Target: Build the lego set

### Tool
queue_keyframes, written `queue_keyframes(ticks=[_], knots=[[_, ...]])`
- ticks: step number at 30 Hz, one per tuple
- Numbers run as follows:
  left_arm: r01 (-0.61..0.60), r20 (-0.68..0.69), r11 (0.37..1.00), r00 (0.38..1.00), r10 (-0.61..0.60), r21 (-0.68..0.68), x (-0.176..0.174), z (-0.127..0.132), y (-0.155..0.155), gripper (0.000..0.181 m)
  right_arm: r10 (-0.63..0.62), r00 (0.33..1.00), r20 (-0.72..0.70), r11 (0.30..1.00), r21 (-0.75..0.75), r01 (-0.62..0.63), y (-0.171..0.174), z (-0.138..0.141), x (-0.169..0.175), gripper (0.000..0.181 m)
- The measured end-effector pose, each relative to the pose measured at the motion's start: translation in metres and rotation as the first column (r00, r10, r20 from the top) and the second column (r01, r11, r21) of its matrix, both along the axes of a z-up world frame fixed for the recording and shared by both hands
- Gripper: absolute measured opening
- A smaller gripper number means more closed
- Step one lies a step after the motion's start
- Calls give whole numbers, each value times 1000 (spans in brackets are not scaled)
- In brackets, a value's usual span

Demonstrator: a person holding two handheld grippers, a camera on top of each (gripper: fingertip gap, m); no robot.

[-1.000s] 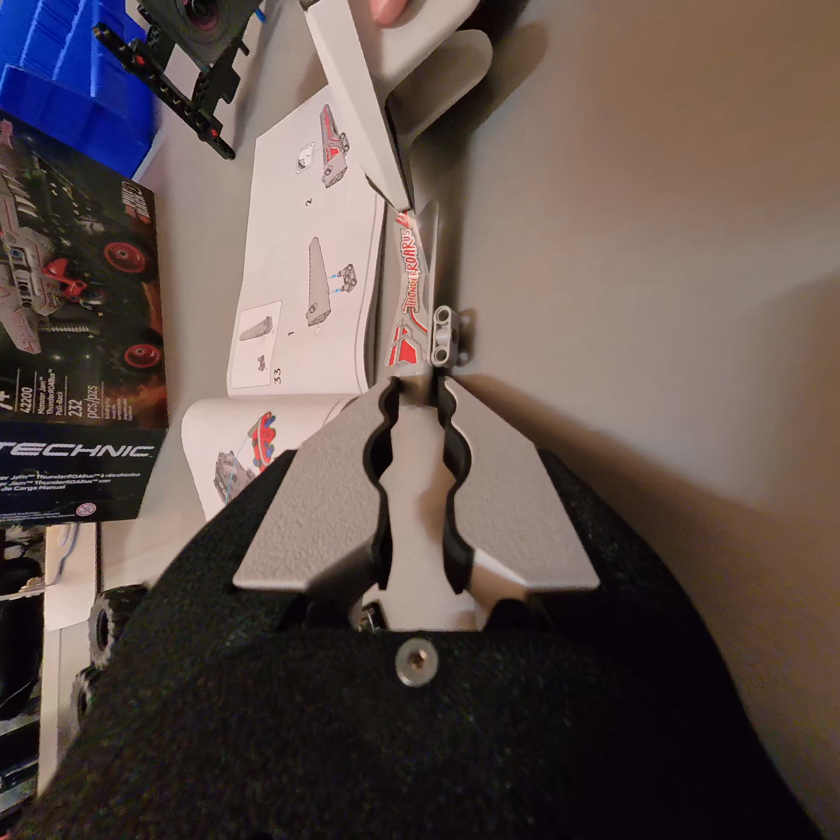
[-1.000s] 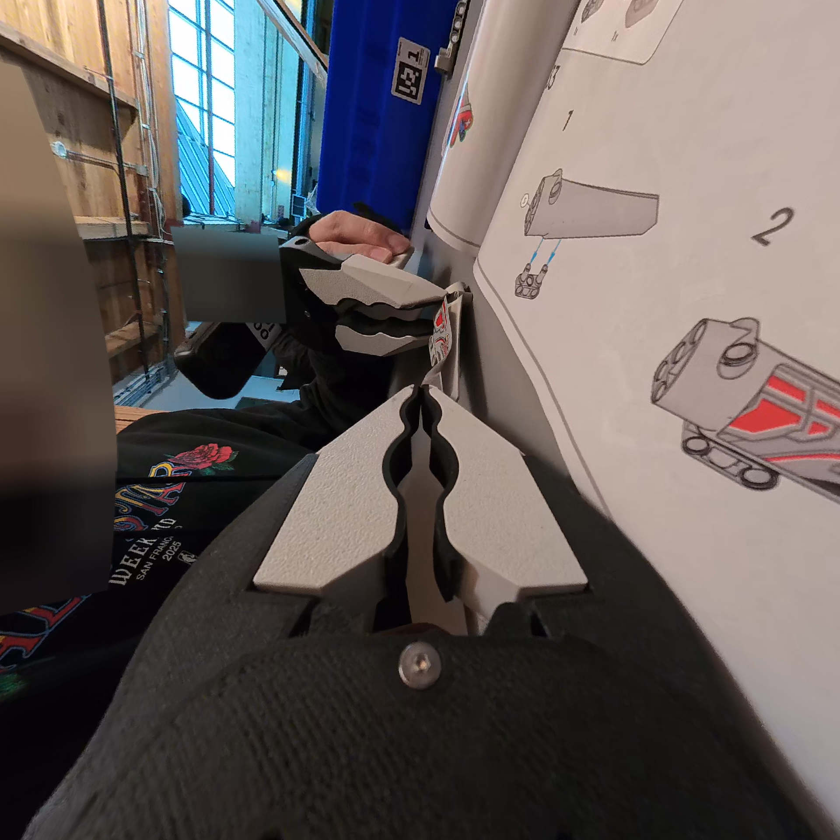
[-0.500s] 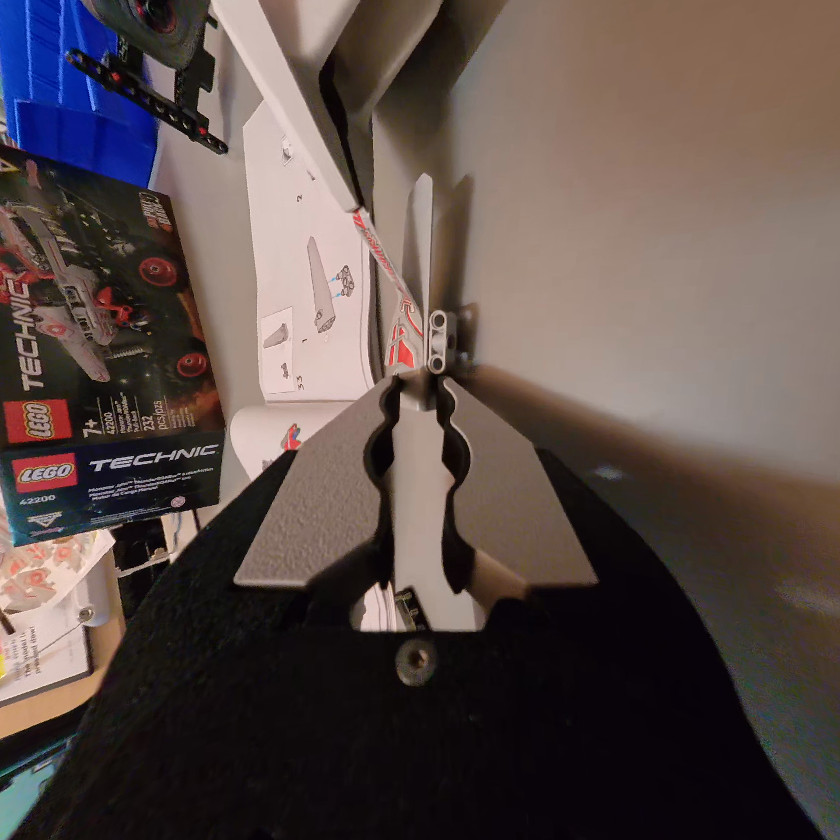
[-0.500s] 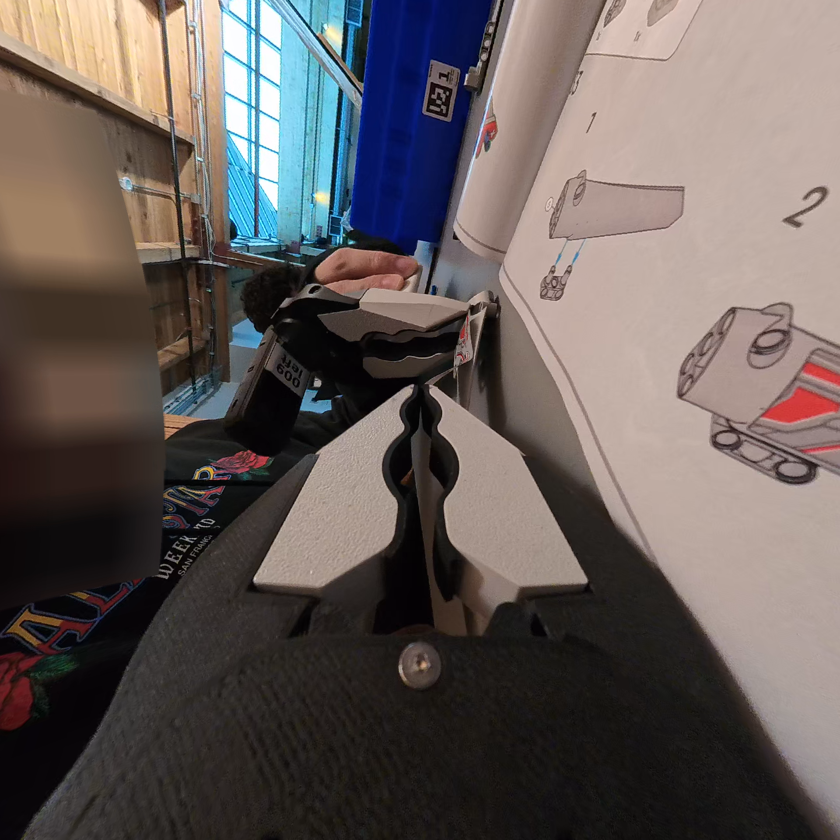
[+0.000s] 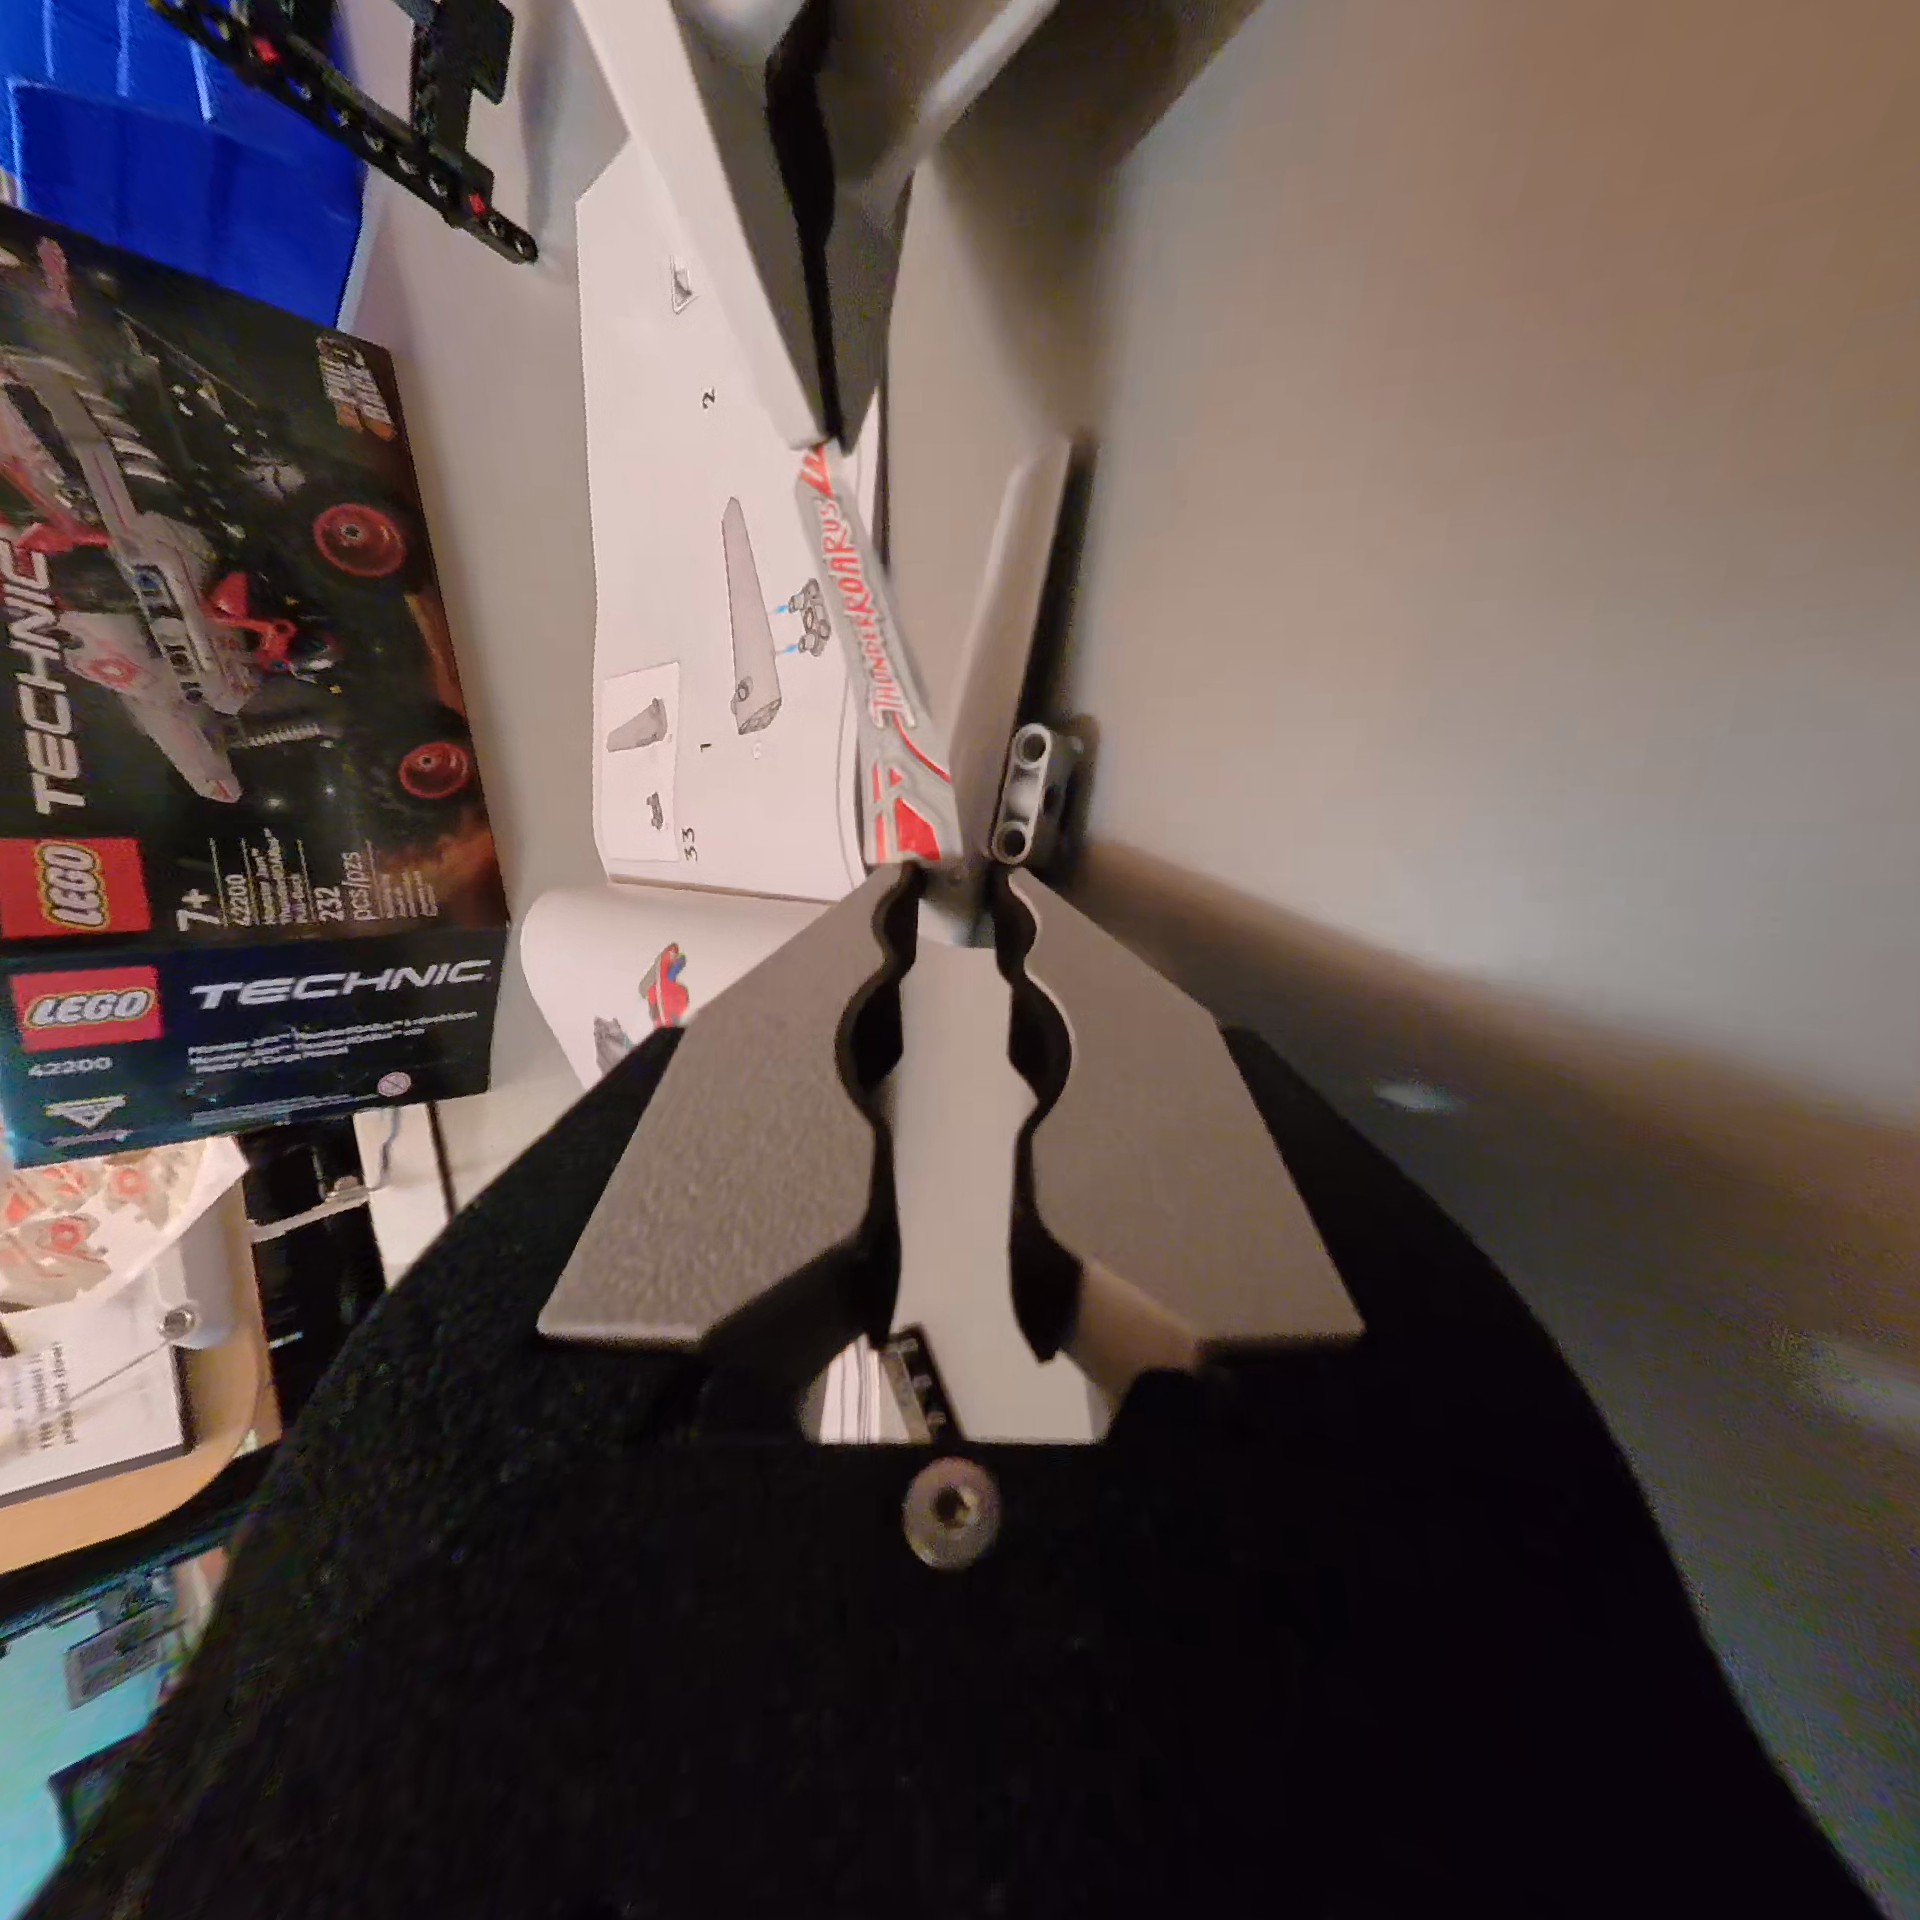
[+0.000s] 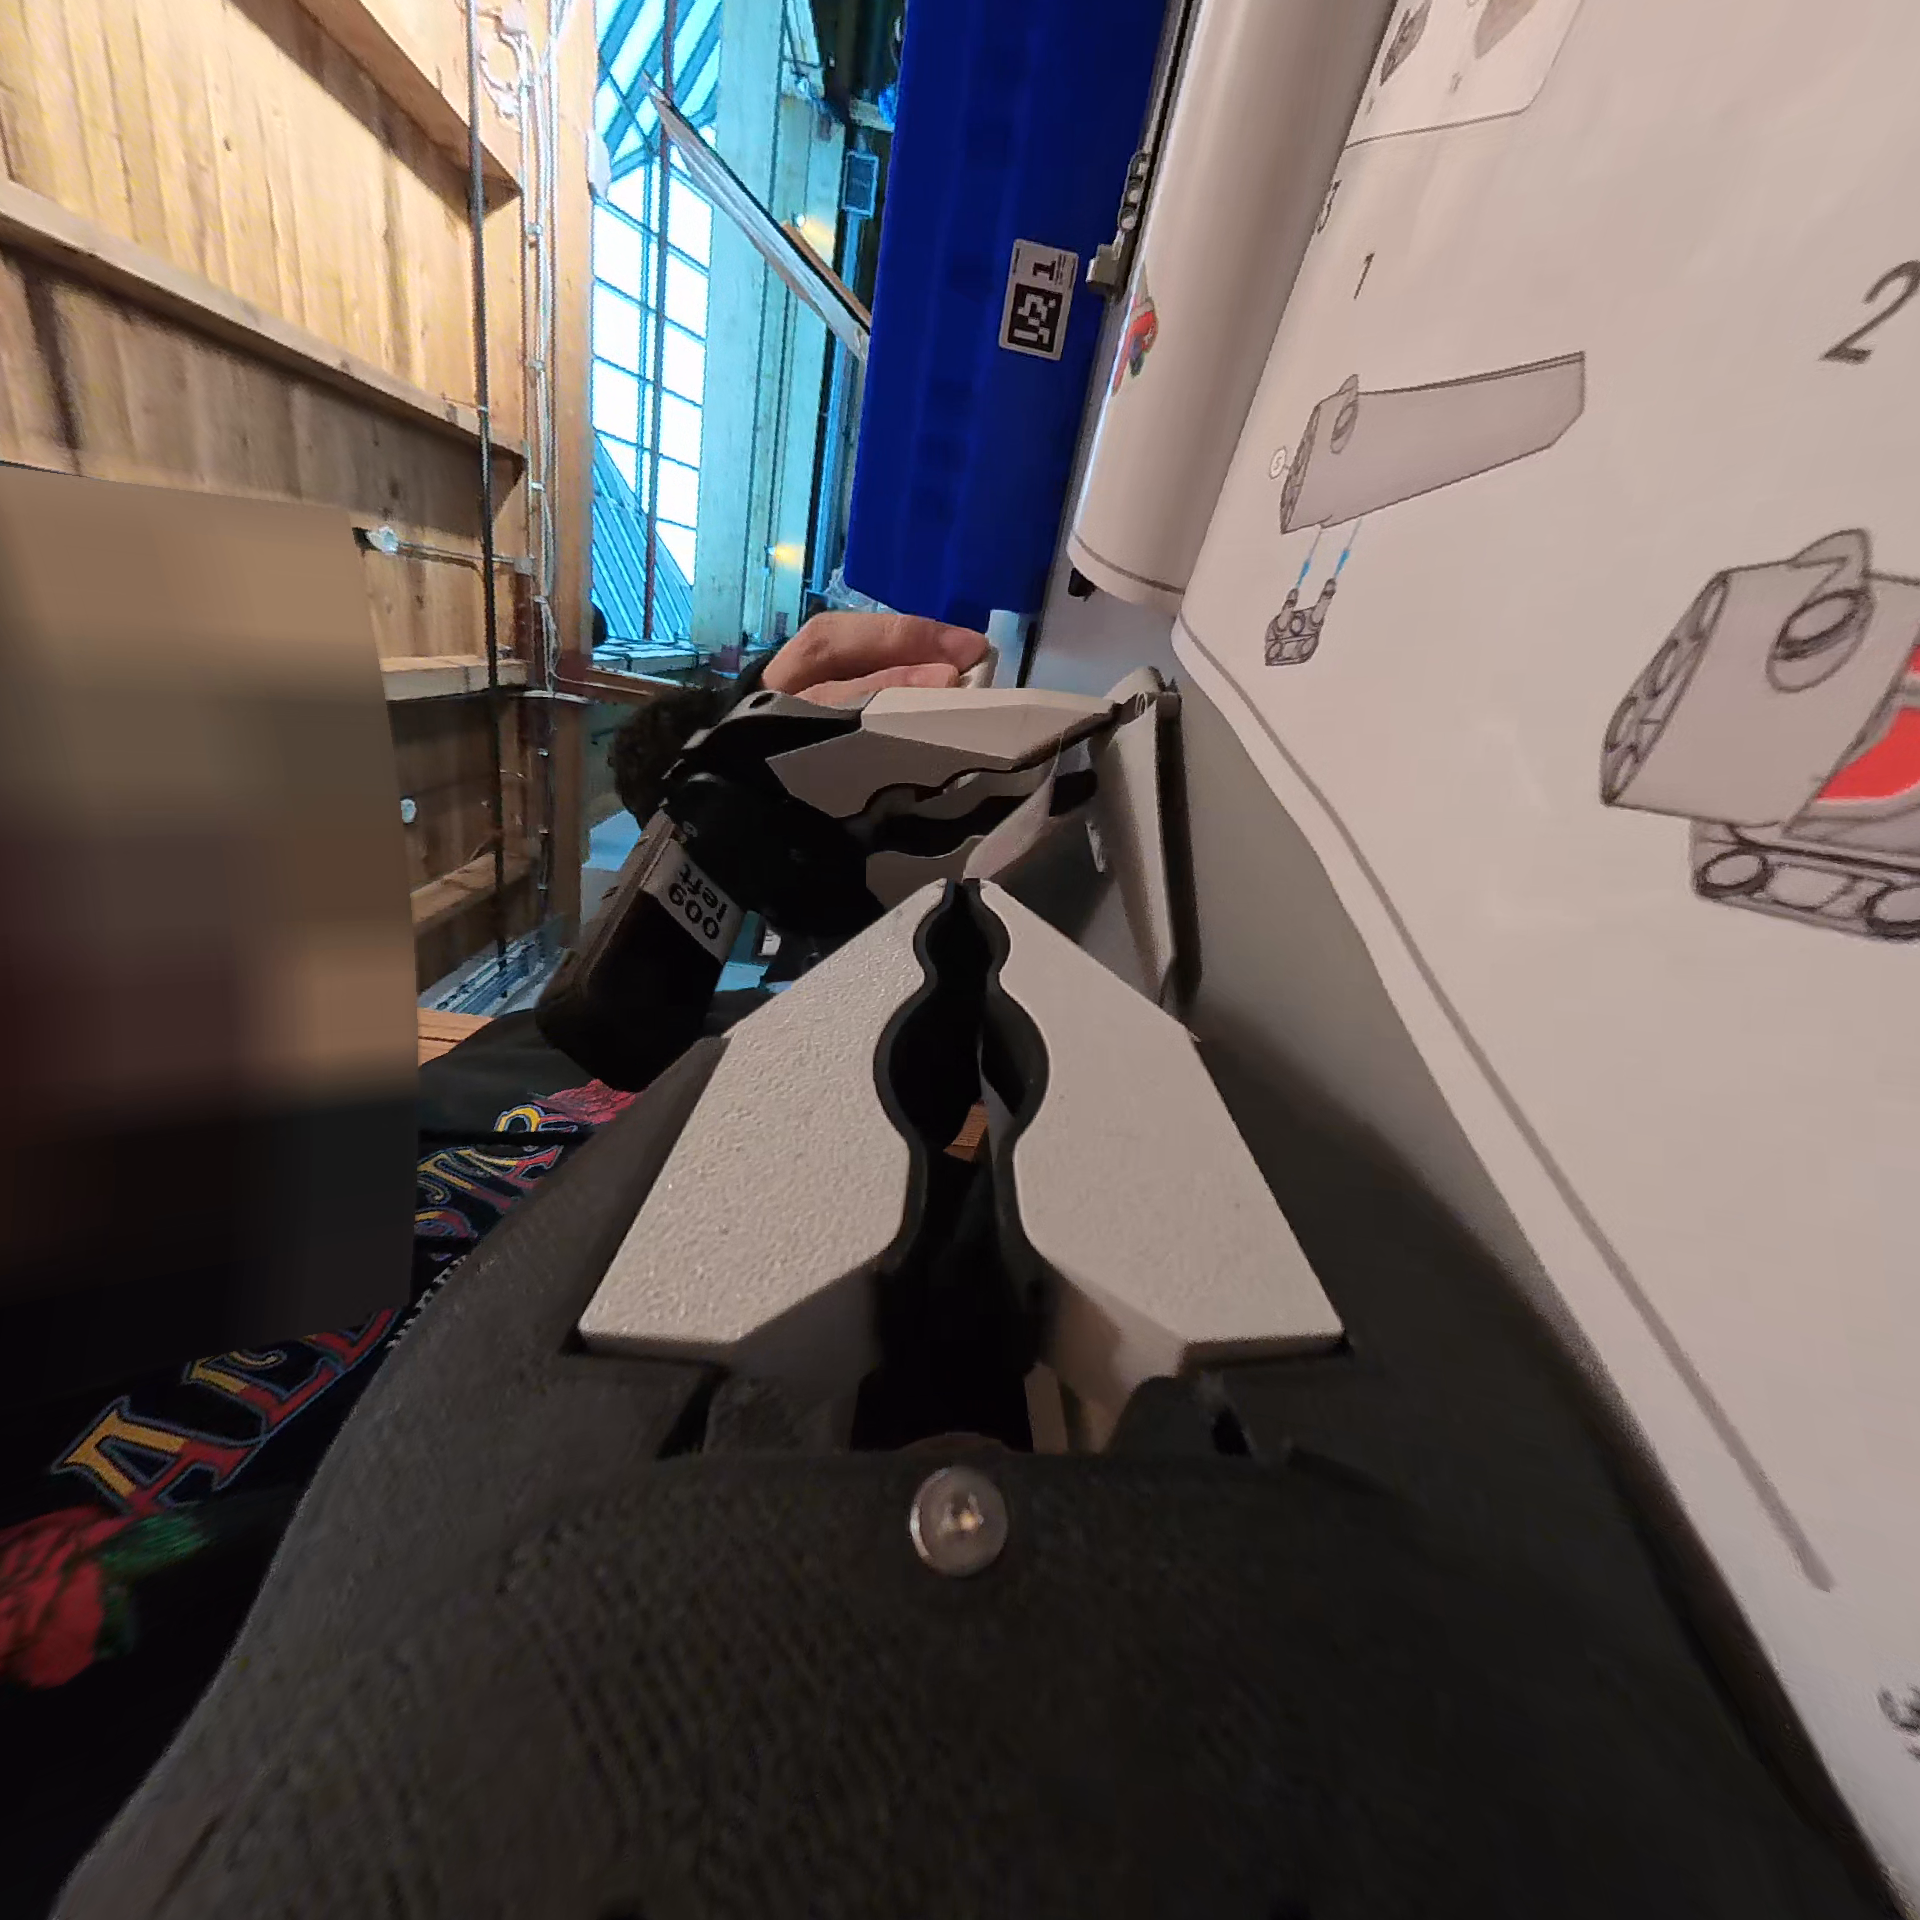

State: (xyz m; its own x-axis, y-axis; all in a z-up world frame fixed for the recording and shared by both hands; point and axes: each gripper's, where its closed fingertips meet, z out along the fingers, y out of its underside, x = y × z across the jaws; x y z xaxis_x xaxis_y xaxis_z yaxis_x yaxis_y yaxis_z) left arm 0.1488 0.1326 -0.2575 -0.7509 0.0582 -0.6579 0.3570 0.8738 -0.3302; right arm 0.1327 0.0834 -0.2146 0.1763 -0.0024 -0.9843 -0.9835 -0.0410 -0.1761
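My left gripper (image 5: 951, 894) is shut on the lower end of a long grey Lego panel (image 5: 1013, 623), which stands on edge on the grey table (image 5: 1455, 468). A small grey connector with holes (image 5: 1023, 795) sits on the panel near my fingertips. A red and grey sticker strip (image 5: 883, 665) fans out to the left of the panel. Its far end is pinched in my right gripper (image 5: 826, 436), which comes in from the top. In the right wrist view my right gripper (image 6: 961, 888) is shut, with the left gripper (image 6: 1049, 774) and the panel (image 6: 1143, 831) just ahead.
The open instruction booklet (image 5: 665, 582) lies left of the panel, also in the right wrist view (image 6: 1558, 727). The Lego box (image 5: 208, 727) is further left, with a black Technic frame (image 5: 416, 135) and a blue bin (image 5: 156, 156) beyond. A sticker sheet (image 5: 83, 1226) lies near the box.
The sticker strip has swung away from the panel, which it lay against before. The two grippers have come closer together, and the left wrist view has tilted.
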Motion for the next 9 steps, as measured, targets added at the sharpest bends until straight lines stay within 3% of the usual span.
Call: queue_keyframes(ticks=[1, 9], knots=[[-8, -11, 1000, 1000, 8, -7, 0, 0, 0, 11, -4, 1000, 1, 1000, -6, 4, 1, -1, -1, 0], [-54, -110, 993, 993, 43, -105, 1, 0, 1, 12, -82, 997, 12, 997, -8, 82, -3, -1, 3, 0]])
